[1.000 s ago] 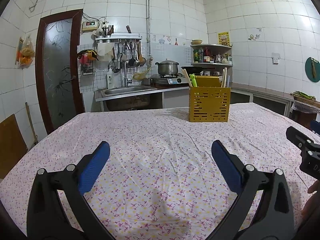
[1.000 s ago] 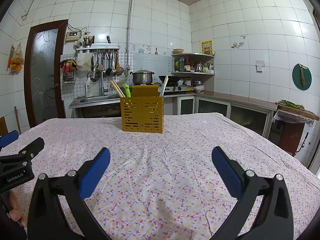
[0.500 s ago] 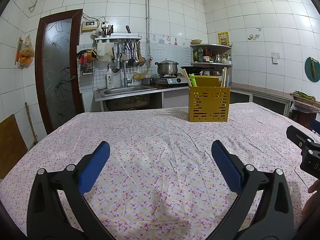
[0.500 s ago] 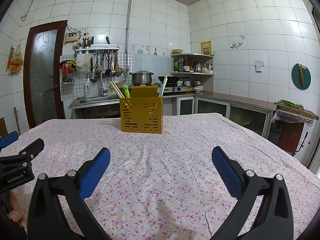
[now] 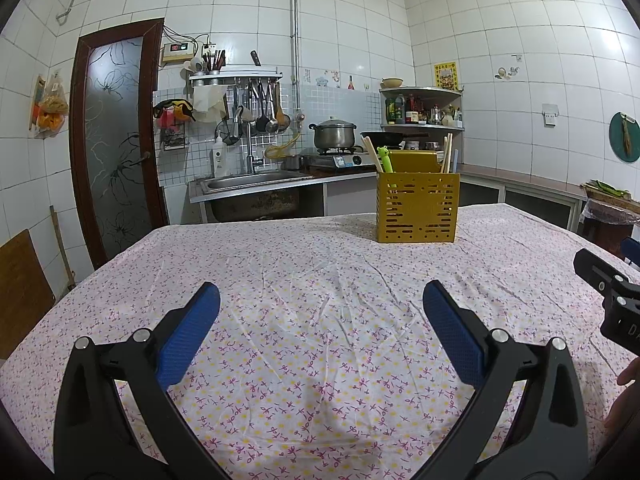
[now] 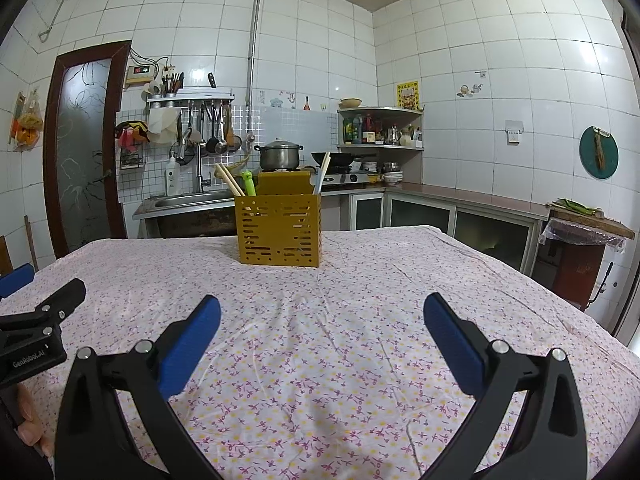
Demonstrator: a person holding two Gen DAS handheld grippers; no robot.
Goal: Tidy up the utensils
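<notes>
One yellow slotted holder (image 6: 279,229) stands far on the desk (image 6: 360,280). In it: two wooden chopsticks (image 6: 229,178) leaning left, one green frog-topped utensil (image 6: 249,182), and at the right side what looks like two pale sticks (image 5: 447,153), though the count there is uncertain. Two claws show: left claw (image 5: 321,307) and right claw (image 6: 321,309).

Upright slotted yellow utensil holder (image 5: 416,207) on table, chopsticks (image 6: 229,179) leaning inside.
</notes>
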